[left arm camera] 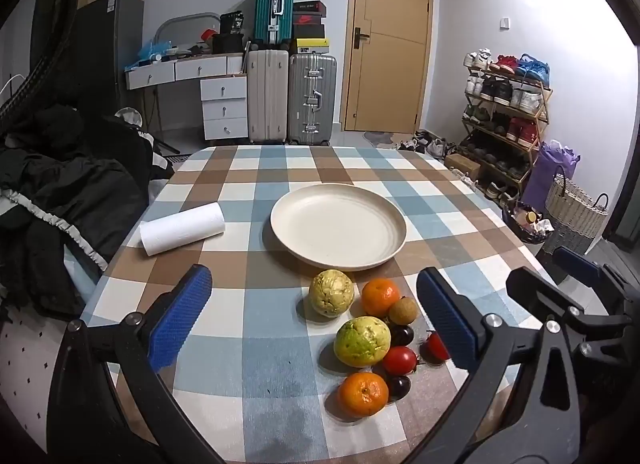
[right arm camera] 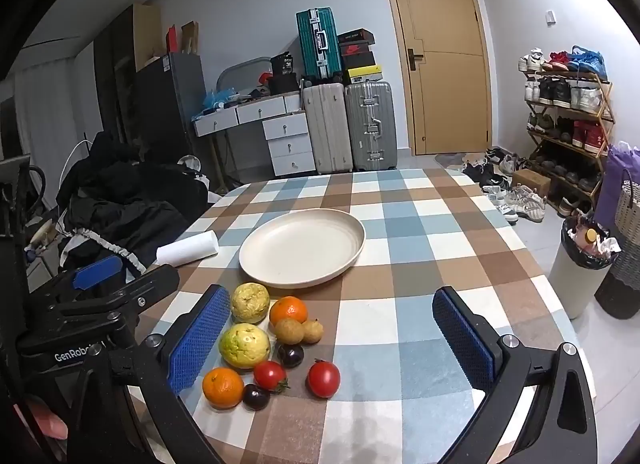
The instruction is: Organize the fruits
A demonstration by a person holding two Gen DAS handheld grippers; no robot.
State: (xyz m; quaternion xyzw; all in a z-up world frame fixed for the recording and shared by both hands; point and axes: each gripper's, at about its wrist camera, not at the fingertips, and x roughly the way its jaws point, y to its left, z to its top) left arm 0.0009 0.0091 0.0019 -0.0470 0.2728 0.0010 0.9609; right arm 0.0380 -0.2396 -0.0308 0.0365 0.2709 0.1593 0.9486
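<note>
While fruit (right arm camera: 264, 344) clusters, plate (right arm camera: 303, 248) beyond, paper roll (right arm camera: 188, 249) left

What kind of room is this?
Most likely a lived-in home, not a lab: a checked-cloth dining table, stacked hard-shell suitcases beside a wooden door, and a crowded wooden shoe rack.

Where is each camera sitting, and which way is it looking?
Left wrist: sits on the left gripper, looks forward over the table at the plate; fruit on its right; shows its own open blue fingers and the right gripper at the right edge.
Right wrist: sits on the right gripper, faces the same way; fruit on its left; shows its open fingers and the left gripper at the left edge.
Shared: plate, fruit, paper roll, door.
</note>
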